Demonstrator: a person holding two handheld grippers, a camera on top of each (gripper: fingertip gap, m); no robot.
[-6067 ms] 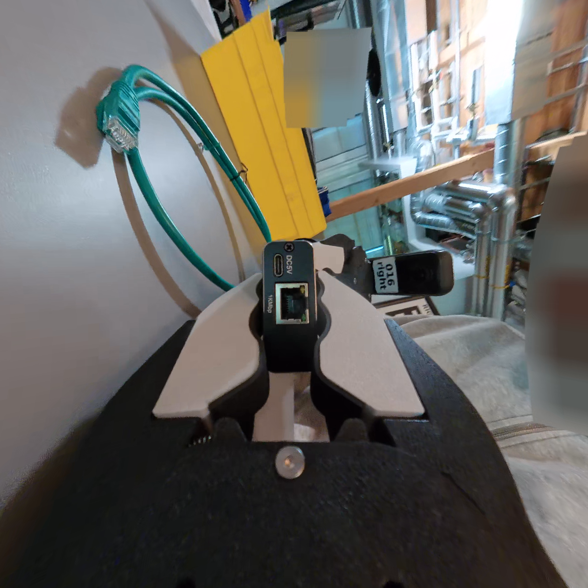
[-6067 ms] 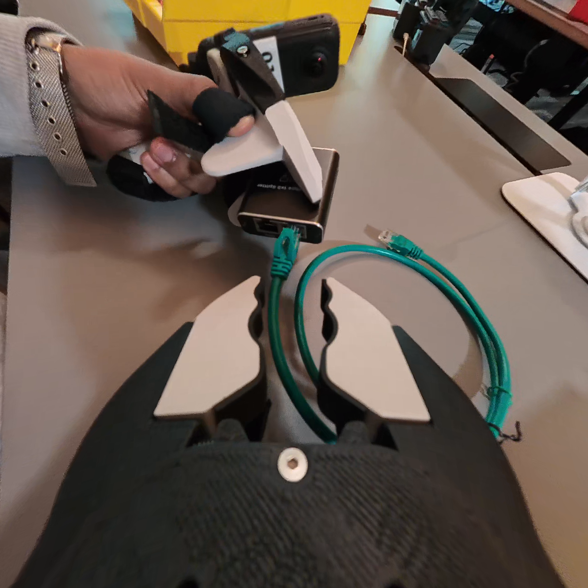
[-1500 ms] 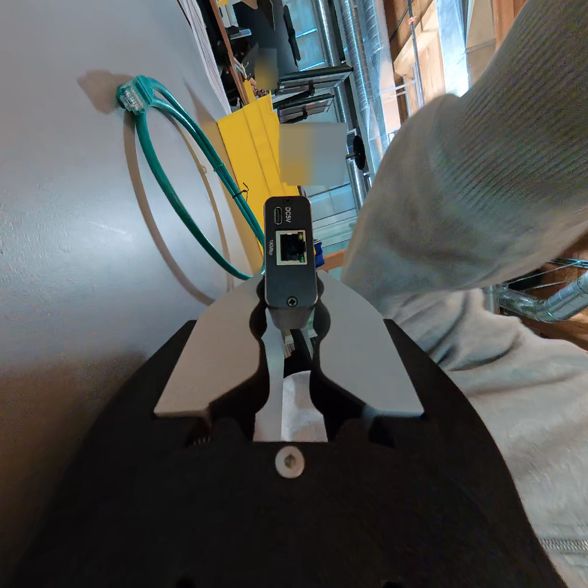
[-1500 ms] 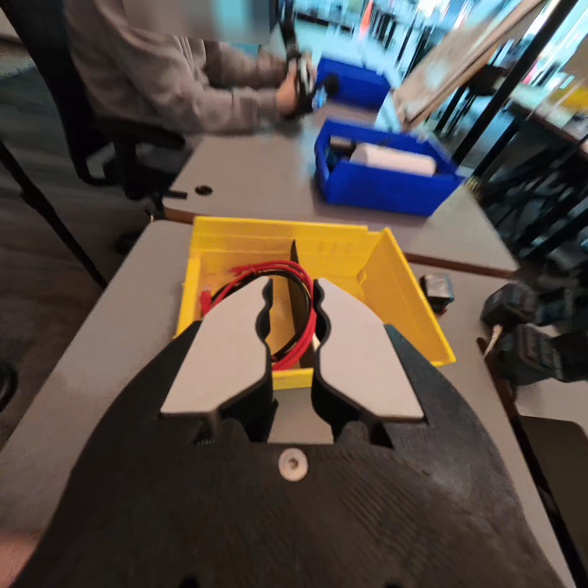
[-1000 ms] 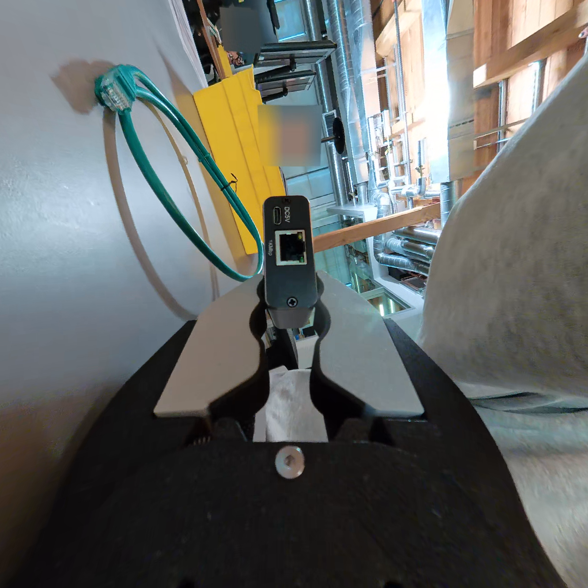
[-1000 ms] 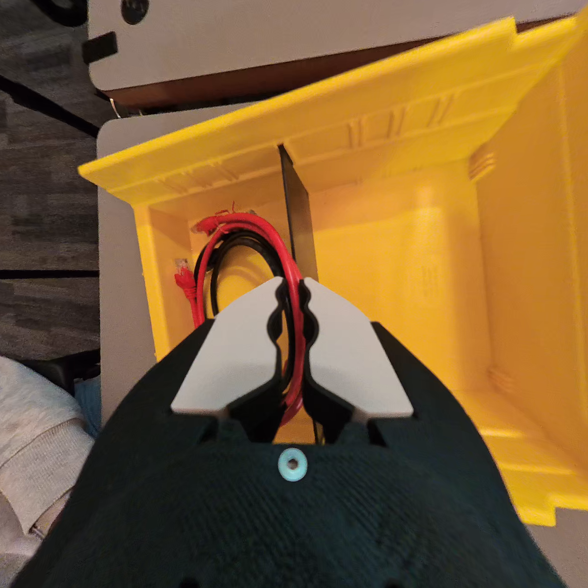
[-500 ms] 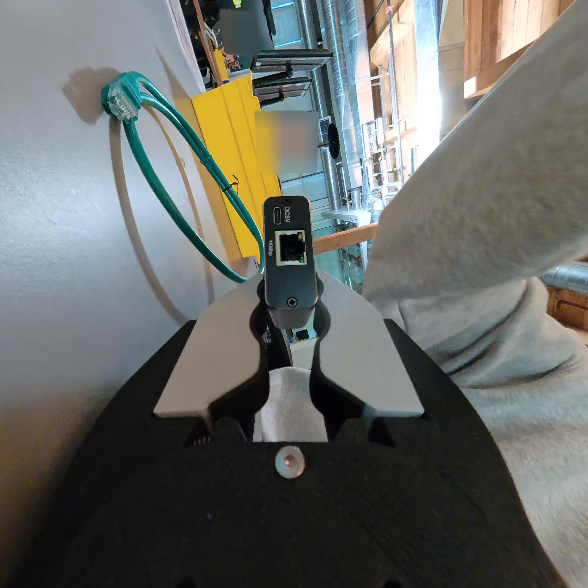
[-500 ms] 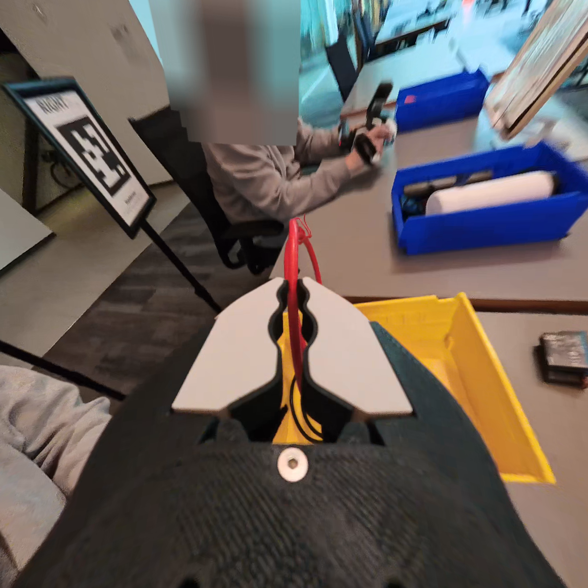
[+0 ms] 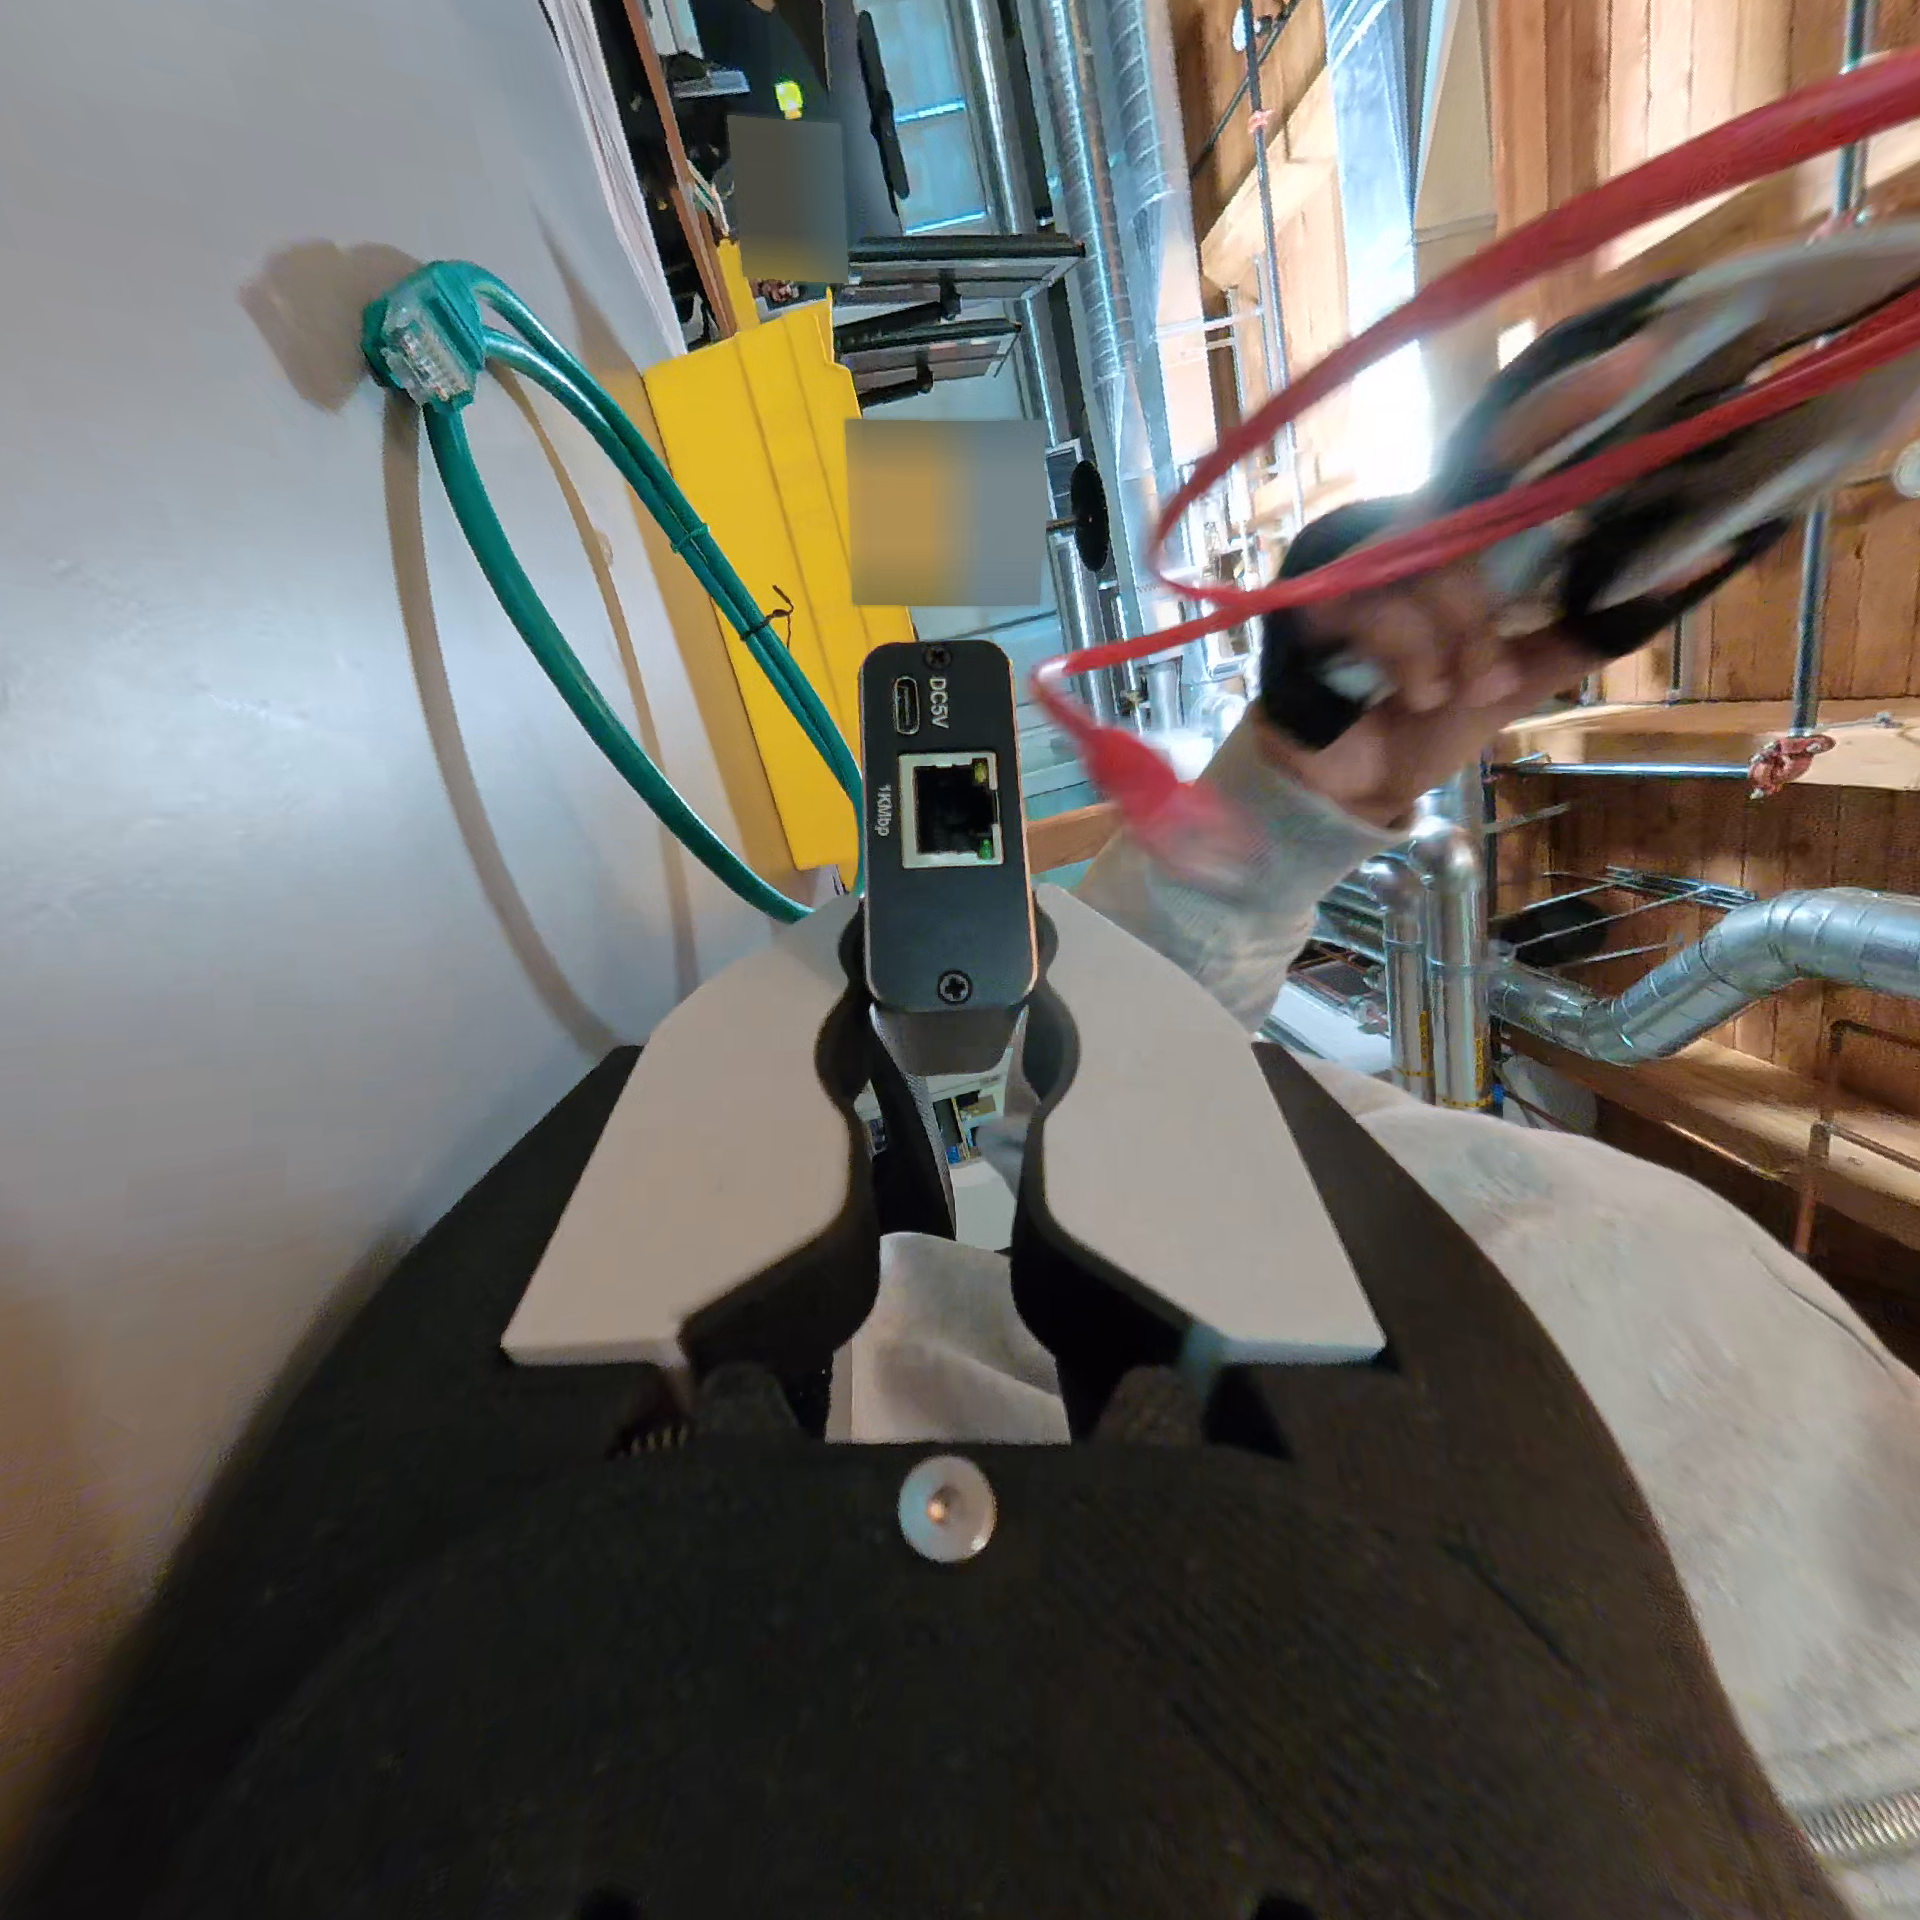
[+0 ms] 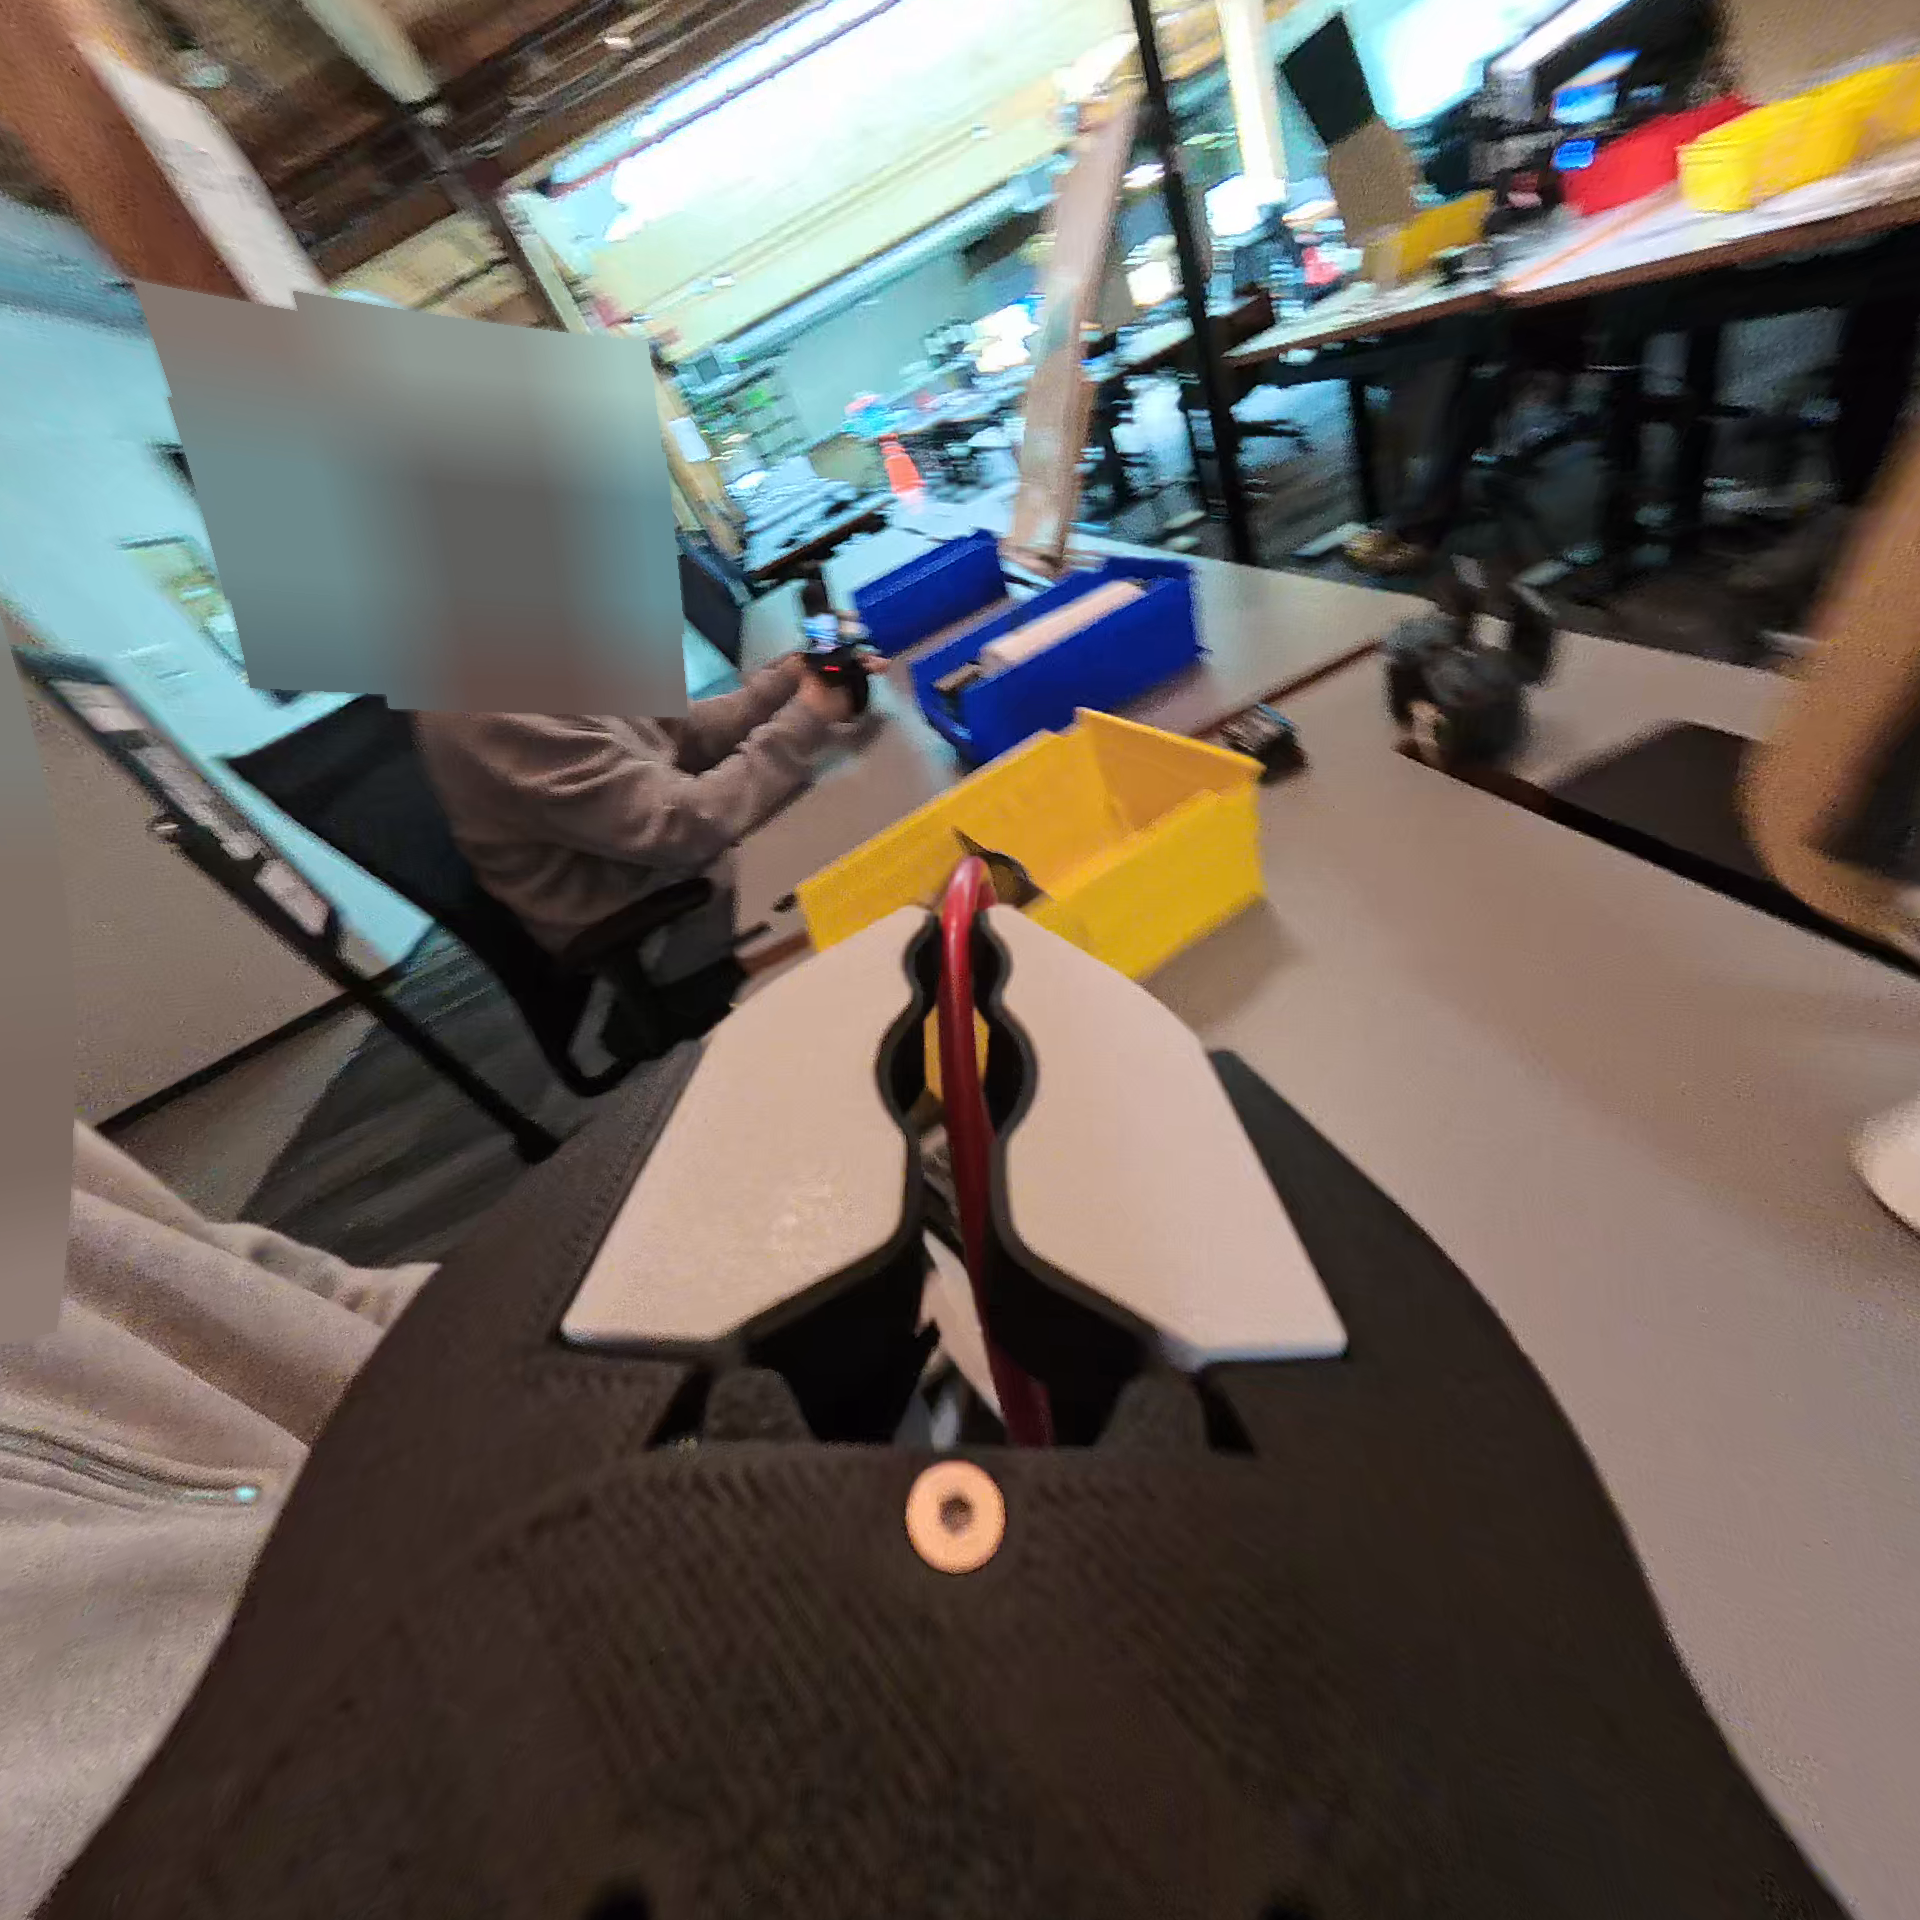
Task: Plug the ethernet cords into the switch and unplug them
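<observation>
The switch (image 9: 951,831), a small black box, stands clamped between the fingers of the left hand-held gripper (image 9: 948,977), its end face turned to the camera with one empty ethernet port and a smaller socket above it. The green ethernet cord (image 9: 582,582) lies coiled on the grey bench (image 9: 208,727) behind it; one plug rests free on the bench and its other end is hidden behind the switch.

The right hand-held gripper (image 10: 961,935) is closed on a red ethernet cord (image 10: 966,1039), which runs up between its fingers. In the left wrist view that cord (image 9: 1403,436) swings as a blurred loop beside the switch, and its red plug (image 9: 1153,779) hangs just to the side of the port, not touching.

The step in hand appears to be bringing the red cord over for plugging. The next move likely calls for a hold nearer the plug, since the grip now sits on the loop, then lining the plug square with the port.

Counted: one switch, two cords (one green, one red), two hand-held grippers, one yellow bin (image 10: 1122,831) on the bench, two blue bins (image 10: 1049,665) on the bench beyond.
</observation>
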